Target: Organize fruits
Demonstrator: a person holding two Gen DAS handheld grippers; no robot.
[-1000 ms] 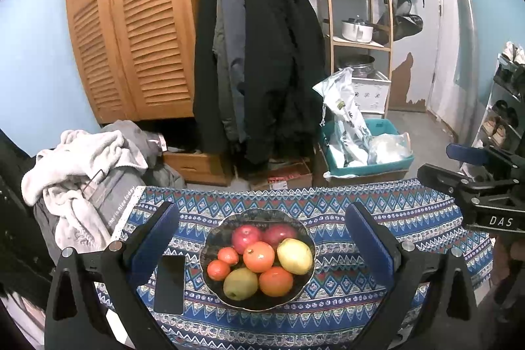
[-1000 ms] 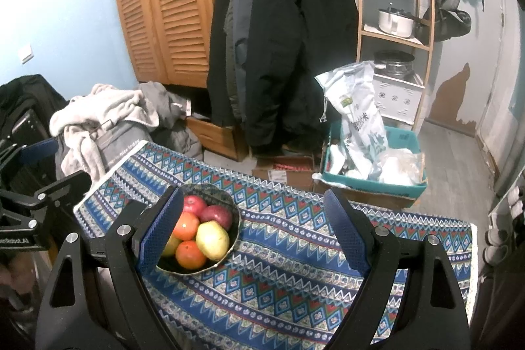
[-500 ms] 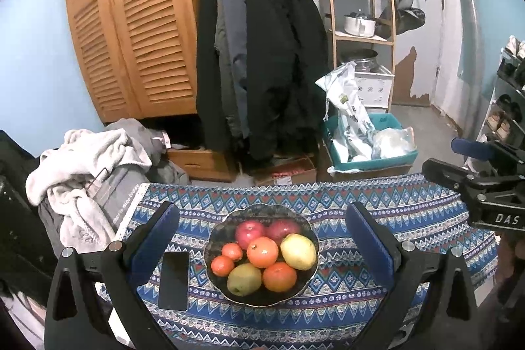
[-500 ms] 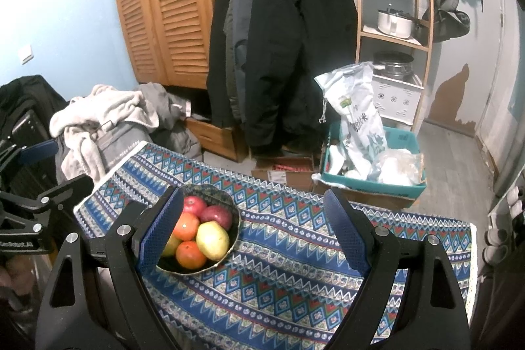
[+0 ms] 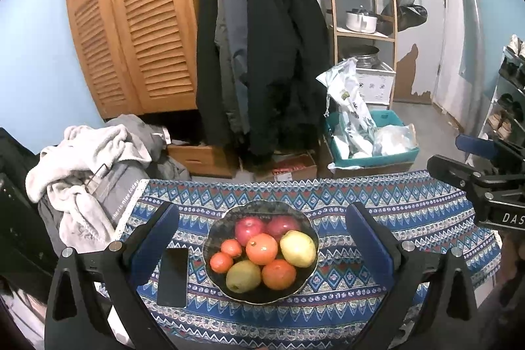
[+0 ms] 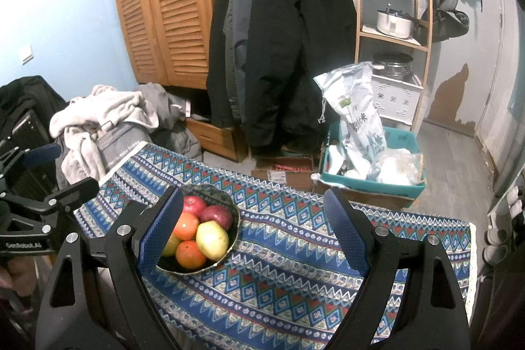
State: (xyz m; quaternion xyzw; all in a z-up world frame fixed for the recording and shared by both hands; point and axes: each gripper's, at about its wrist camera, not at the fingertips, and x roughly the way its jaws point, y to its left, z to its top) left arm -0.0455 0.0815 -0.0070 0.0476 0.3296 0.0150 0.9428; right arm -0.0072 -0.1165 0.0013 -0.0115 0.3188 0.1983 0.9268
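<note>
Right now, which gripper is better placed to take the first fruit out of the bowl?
Likely the left gripper. Its open jaws frame the bowl of fruit, straight ahead. From the right gripper, also open, the bowl sits off behind its left finger, so it would need to shift sideways first.

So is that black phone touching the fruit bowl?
Apart. In the left wrist view, a strip of patterned cloth shows between the phone and the bowl rim.
</note>
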